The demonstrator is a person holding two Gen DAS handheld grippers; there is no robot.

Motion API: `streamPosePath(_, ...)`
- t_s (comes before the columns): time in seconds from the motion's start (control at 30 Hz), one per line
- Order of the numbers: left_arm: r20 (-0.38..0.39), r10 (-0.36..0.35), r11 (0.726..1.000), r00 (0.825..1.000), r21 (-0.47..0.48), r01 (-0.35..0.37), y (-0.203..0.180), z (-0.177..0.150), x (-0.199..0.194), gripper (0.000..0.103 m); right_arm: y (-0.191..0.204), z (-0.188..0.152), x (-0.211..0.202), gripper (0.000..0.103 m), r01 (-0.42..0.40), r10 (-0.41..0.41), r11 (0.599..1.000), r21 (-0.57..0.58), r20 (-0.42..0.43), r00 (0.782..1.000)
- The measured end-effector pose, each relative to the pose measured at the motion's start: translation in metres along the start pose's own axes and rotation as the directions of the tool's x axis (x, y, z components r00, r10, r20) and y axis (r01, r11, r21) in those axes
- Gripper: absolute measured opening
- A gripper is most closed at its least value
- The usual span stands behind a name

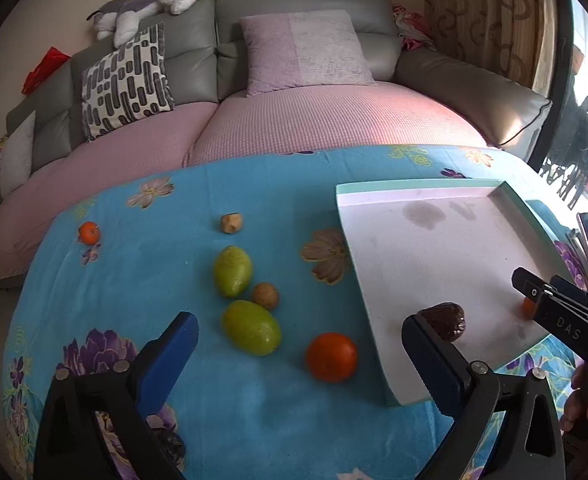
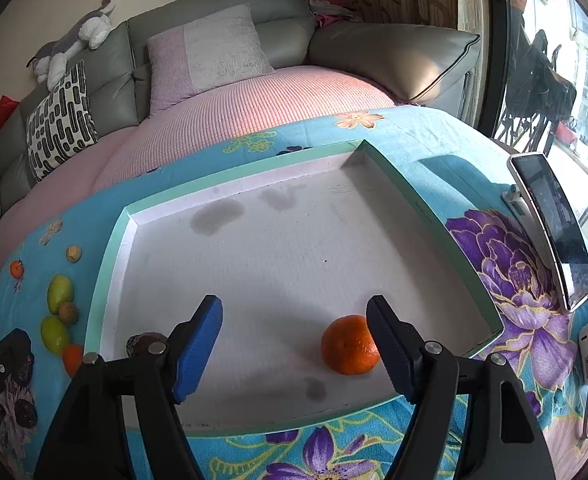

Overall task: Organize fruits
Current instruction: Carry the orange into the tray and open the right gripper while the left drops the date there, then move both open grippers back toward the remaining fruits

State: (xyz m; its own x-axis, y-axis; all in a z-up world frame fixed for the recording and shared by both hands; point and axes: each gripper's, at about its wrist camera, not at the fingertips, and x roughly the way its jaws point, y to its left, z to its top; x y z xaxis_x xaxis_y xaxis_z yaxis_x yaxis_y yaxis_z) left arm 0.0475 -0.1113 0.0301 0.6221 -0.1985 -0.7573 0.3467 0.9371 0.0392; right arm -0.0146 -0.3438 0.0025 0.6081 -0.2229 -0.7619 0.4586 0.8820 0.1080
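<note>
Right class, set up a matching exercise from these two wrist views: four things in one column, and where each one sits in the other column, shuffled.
Column one:
1. dark brown fruit
2. two green mangoes
3. phone
4. plush toy

Column two:
A. on the blue flowered cloth, left of the tray
B. on top of the sofa back
C. inside the tray, near its front left corner
D. propped on a stand, right of the tray

Pairs: 1-C, 2-A, 3-D, 4-B
</note>
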Motion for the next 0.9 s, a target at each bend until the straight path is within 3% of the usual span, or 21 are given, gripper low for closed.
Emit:
streamPosePath(0.17, -0.004, 0.11, 0.99, 0.994, -0.088, -0.11, 0.044, -0.008, 0.001, 0.103, 0.024, -0.001, 0.0, 0.085, -0.05, 0.051, 0.997, -0.057, 0.013, 0.999)
streamPosePath(0.23, -0.005, 0.14, 0.983, 0.99, -0.119, -0.14, 0.058, -0.012, 0.001, 0.103, 0.035, -0.002, 0.001, 0.093, -0.065, 0.066, 0.994, -0.085, 0.011, 0.998)
streamPosePath(0.37, 0.014, 0.196, 0.969, 0.98, -0.157, -0.192, 0.081, -0.02, -0.004, 0.103, 0.057, -0.007, 0.002, 0.093, -0.066, 0.069, 0.987, -0.149, 0.017, 0.997)
streamPosePath(0.77, 0.015, 0.229, 0.929, 0.973, -0.302, -0.214, 0.146, -0.047, -0.02, 0.103, 0.127, -0.022, -0.012, 0.094, -0.167, 0.191, 0.943, -0.287, 0.06, 0.98)
streamPosePath(0.9, 0.013, 0.224, 0.922, 0.974, -0.328, -0.207, 0.156, -0.059, -0.023, 0.103, 0.144, -0.031, -0.014, 0.094, -0.196, 0.219, 0.921, -0.336, 0.032, 0.975)
